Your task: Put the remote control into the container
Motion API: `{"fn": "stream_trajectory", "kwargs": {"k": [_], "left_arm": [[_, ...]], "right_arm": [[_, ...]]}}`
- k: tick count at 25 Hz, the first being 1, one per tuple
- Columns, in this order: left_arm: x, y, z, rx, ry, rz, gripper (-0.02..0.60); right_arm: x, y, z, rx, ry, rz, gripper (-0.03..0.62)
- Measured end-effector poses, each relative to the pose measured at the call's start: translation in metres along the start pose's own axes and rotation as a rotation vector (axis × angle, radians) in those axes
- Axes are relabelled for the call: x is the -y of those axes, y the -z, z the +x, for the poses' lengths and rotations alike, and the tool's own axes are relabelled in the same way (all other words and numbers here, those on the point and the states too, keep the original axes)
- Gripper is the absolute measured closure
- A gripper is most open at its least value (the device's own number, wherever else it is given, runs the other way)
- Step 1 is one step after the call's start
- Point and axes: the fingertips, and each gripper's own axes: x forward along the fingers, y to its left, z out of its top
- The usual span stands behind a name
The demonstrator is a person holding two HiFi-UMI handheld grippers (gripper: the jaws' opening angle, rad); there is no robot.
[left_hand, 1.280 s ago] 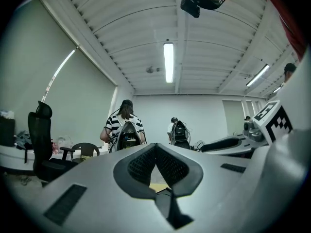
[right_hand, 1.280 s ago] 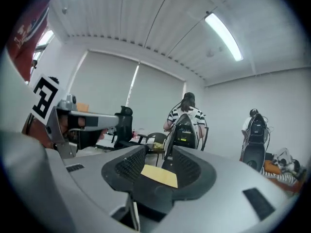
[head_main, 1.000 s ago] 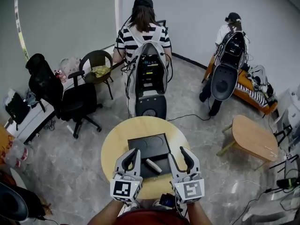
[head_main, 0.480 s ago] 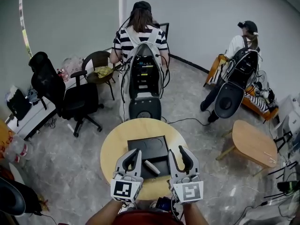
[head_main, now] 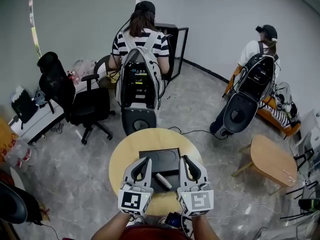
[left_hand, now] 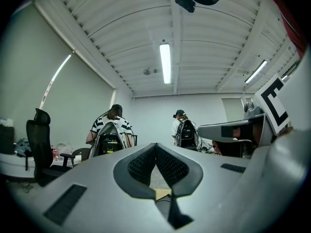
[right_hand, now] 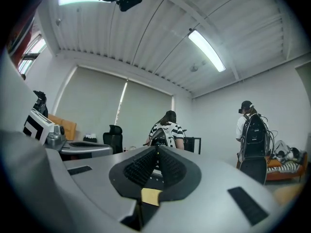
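Observation:
A white remote control (head_main: 163,180) lies slantwise on the near end of a flat black container (head_main: 161,158) in the middle of a round yellow table (head_main: 122,156). My left gripper (head_main: 145,160) hovers just left of the remote, shut and empty. My right gripper (head_main: 185,159) hovers just right of it. Its jaws have just been closing, and nothing is between them. In the left gripper view the left gripper's (left_hand: 155,145) pads meet at the tips. The right gripper view shows the right gripper's (right_hand: 156,149) pads meeting the same way. Both grippers point level across the table.
Beyond the table stands a person in a striped shirt (head_main: 139,38) with a large backpack rig. A second person (head_main: 258,49) stands at the back right. There is a black office chair (head_main: 76,100) at the left and a small wooden table (head_main: 272,159) at the right.
My right gripper's jaws have gone from wide open to shut, with nothing in them. Both grippers drew slightly closer together. The striped-shirt person moved farther back.

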Motion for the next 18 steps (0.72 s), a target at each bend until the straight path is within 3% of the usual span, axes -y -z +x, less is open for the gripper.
{"fn": "stream_trajectory", "kwargs": {"k": [18], "left_arm": [[-0.009,0.0,0.003,0.004,-0.028,-0.001,0.566]], "right_arm": [[-0.009,0.002,0.014,-0.014,-0.022,-0.013,0.572]]}}
